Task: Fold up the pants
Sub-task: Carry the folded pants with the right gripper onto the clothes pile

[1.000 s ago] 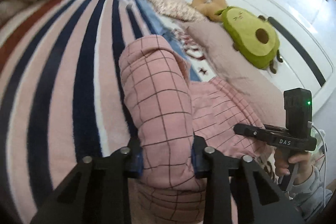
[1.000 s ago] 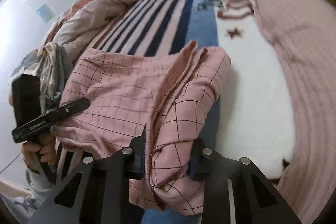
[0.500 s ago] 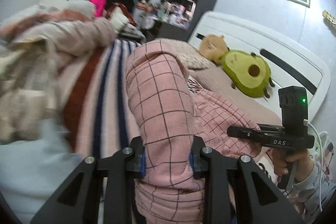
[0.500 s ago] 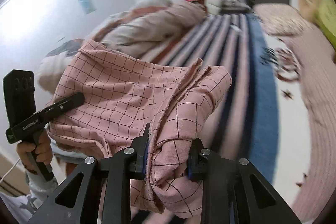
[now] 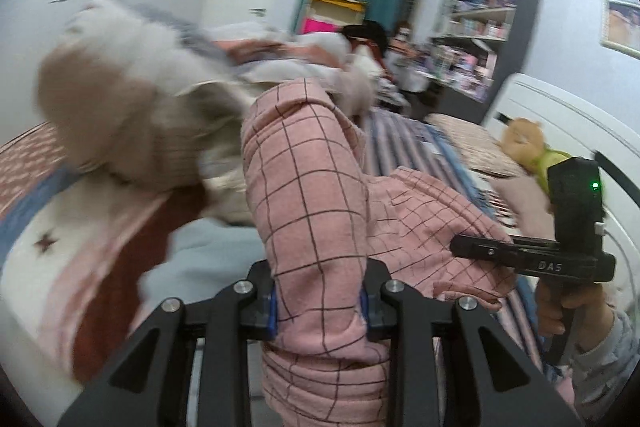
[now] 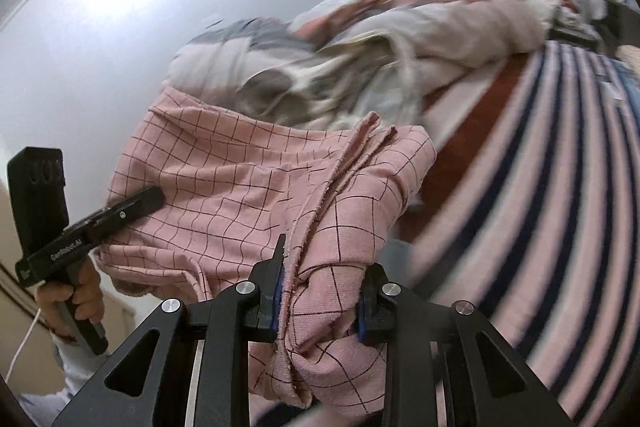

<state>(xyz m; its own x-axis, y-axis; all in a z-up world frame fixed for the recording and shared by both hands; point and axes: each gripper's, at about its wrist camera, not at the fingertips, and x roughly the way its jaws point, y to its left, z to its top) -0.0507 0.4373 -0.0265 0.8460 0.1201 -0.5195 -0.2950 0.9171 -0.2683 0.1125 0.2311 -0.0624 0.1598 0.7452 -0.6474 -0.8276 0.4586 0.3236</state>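
Pink fabric: one pair of grid-checked pants (image 5: 308, 203), lifted off the striped blanket (image 6: 560, 187) and stretched between two grippers.
Left gripper (image 5: 320, 301): jaws narrowed onto a thick bunch of the pants, pads pressing the cloth.
Right gripper (image 6: 320, 297): clamped on another gathered fold of the same pants.
Hands: two; right hand (image 5: 560, 311) and left hand (image 6: 74, 301) each wrap a black handle, grippers angled downward.
Behind: heaped bedding (image 6: 400, 39); one avocado plush (image 5: 552, 163).
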